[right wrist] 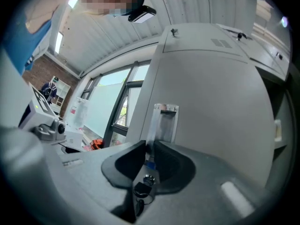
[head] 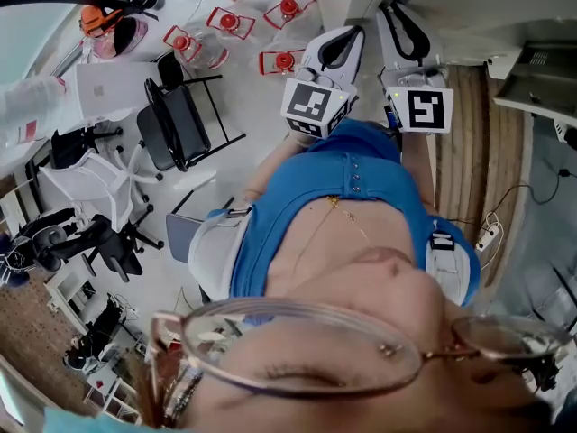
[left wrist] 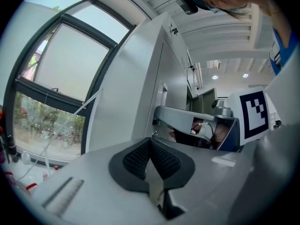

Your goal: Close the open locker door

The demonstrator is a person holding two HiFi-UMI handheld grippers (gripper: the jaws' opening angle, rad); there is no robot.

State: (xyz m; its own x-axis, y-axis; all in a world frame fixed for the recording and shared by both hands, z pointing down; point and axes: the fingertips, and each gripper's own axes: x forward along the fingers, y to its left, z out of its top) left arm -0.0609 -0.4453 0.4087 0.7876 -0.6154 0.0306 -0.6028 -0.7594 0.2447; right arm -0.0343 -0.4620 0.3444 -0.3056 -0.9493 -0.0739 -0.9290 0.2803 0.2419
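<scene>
In the head view both grippers are held close in front of the person's blue top, the left gripper (head: 341, 45) beside the right gripper (head: 407, 27). A tall grey locker bank (left wrist: 154, 74) rises ahead in the left gripper view. There the left gripper (left wrist: 151, 157) is shut with nothing in it. The right gripper (right wrist: 150, 150) faces a grey locker door (right wrist: 211, 102) with a clear holder (right wrist: 164, 121) on it. Its pads stand a narrow slit apart, off the door and holding nothing. Dark openings show at the locker's right edge (right wrist: 277, 125).
A black folding chair (head: 180, 115), office chairs (head: 90, 183) and several red-capped items (head: 230, 21) are on the floor to the left. Large windows (left wrist: 51, 88) stand beside the lockers. A wooden panel (head: 464, 142) and a power strip (head: 489, 234) are on the right.
</scene>
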